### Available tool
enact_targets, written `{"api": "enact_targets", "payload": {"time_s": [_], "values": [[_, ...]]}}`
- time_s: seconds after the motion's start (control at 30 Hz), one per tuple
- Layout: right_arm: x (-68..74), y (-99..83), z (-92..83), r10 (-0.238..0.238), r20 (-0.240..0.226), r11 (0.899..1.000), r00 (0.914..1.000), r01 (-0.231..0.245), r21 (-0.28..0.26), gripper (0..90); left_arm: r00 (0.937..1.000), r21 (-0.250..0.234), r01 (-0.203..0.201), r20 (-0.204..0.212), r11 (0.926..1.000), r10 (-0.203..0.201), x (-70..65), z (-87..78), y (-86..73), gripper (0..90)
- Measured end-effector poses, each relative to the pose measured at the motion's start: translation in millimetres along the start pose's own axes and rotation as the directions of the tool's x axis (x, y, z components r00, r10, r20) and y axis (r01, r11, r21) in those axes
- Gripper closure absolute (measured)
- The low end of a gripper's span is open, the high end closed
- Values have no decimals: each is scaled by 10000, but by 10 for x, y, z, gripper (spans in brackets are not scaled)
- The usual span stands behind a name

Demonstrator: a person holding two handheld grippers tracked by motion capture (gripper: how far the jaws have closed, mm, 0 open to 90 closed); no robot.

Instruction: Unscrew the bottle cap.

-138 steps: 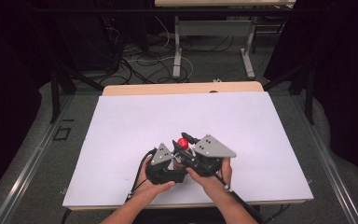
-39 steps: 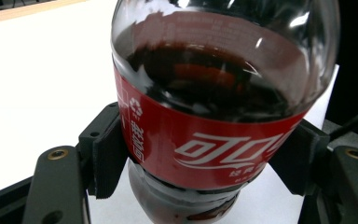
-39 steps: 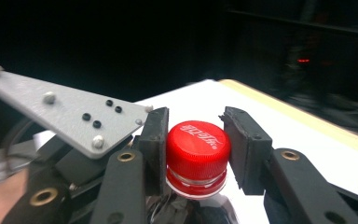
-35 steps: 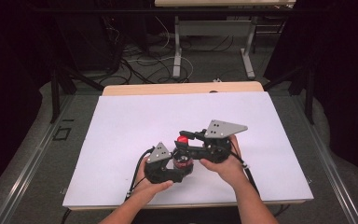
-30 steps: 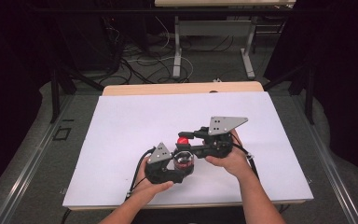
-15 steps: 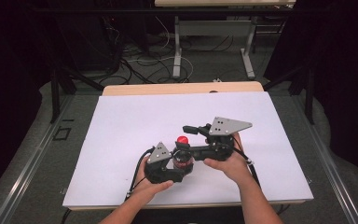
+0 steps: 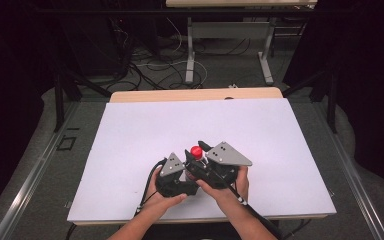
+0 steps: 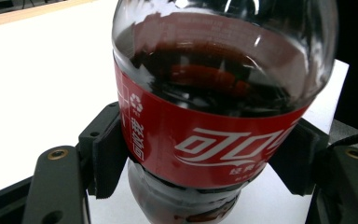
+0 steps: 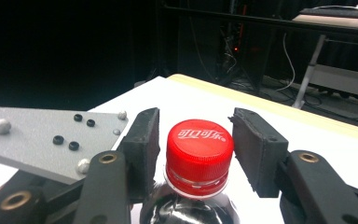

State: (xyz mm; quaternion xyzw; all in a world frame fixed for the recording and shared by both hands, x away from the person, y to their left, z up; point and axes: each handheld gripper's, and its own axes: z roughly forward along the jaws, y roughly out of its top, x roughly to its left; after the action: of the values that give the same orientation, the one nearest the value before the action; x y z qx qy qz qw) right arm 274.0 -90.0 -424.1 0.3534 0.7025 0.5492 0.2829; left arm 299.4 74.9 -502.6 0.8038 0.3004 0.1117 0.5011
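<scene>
A cola bottle (image 8: 214,93) with a red label stands upright on the white table (image 7: 145,125), near its front edge. My left gripper (image 8: 205,163) is shut on the bottle's body, one pad (image 8: 106,154) pressed to each side of the label. The red cap (image 9: 199,145) sits on the neck, also seen as a red dot in the high view (image 7: 196,151). My right gripper (image 9: 196,140) reaches over the top with a jaw on either side of the cap. A thin gap shows beside the left pad (image 9: 144,140), so it stands open around the cap.
Both hands (image 7: 230,187) hold the grippers close together at the front middle of the table. A wooden edge (image 7: 195,94) runs along the table's far side. Beyond it are cables and metal table legs (image 7: 190,55) on the floor.
The right gripper, turned out to the right half a second ago, has swung back over the bottle top. Its grey plate now lies lower and nearer the left gripper. The left gripper kept still.
</scene>
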Motion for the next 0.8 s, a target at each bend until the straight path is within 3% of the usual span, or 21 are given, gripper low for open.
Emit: {"api": "enact_targets", "payload": {"time_s": [0.13, 0.23, 0.3, 0.37, 0.4, 0.43, 0.47, 0.5, 0.53, 0.57, 0.6, 0.63, 0.67, 0.73, 0.8], "values": [[34, -11, -4, -52, 370, 9999, 9993, 57, -118, 600, 9999, 21, -30, -138, 10000, 30, -6, 11, -4, 295], [20, -22, -13, -109, 224, 9999, 9997, 111, -85, 607, 9999, 59, -5, -129, 10000, 6, -16, 14, -7, 295], [-29, -22, -20, -31, -150, 10000, 9999, 29, -85, 609, 9999, 64, -92, -81, 9999, 92, -8, 10, -4, 295], [-107, -19, -19, -159, -843, 9998, 9963, 152, -92, 611, 10000, 29, -14, 59, 10000, 14, -5, 8, -5, 295], [-161, -7, -8, -158, -1370, 9999, 9904, 150, -67, 612, 9999, -49, -86, 129, 10000, 87, 6, 7, -7, 295], [-221, 9, 15, -473, -2169, 9989, 9750, 452, -149, 611, 9996, -65, -67, 280, 10000, 69, 15, 0, -6, 294], [-276, 24, 27, -727, -2642, 9973, 9617, 707, -172, 612, 9994, -85, -56, 345, 9999, 59, 14, -2, -3, 295], [-344, 42, 46, -792, -3259, 9968, 9421, 783, -159, 612, 9992, -103, -231, 315, 9997, 234, 10, -6, 2, 295], [-407, 60, 61, -1099, -3919, 9937, 9134, 1090, -248, 612, 9987, -124, -144, 477, 9998, 150, 6, -9, 6, 295], [-469, 71, 70, -1164, -4344, 9928, 8932, 1167, -261, 612, 9982, -173, -229, 544, 9996, 238, 7, -10, 11, 294], [-534, 81, 88, -1117, -4864, 9933, 8666, 1124, -279, 612, 9977, -148, -273, 611, 9995, 282, -12, -13, 12, 295], [-586, 89, 104, -1425, -5385, 9891, 8305, 1402, -454, 612, 9972, -154, -274, 695, 9995, 284, -12, -13, 14, 295], [-632, 92, 118, -1375, -5744, 9895, 8070, 1375, -436, 613, 9963, -161, -192, 837, 9997, 205, -10, -10, 12, 294], [-703, 100, 142, -1480, -6147, 9873, 7748, 1518, -465, 613, 9962, -142, -288, 823, 9995, 299, -8, -3, 13, 295], [-740, 101, 154, -1427, -6256, 9877, 7670, 1514, -397, 613, 9956, -124, -278, 893, 9995, 288, -8, 2, 9, 295]]}}
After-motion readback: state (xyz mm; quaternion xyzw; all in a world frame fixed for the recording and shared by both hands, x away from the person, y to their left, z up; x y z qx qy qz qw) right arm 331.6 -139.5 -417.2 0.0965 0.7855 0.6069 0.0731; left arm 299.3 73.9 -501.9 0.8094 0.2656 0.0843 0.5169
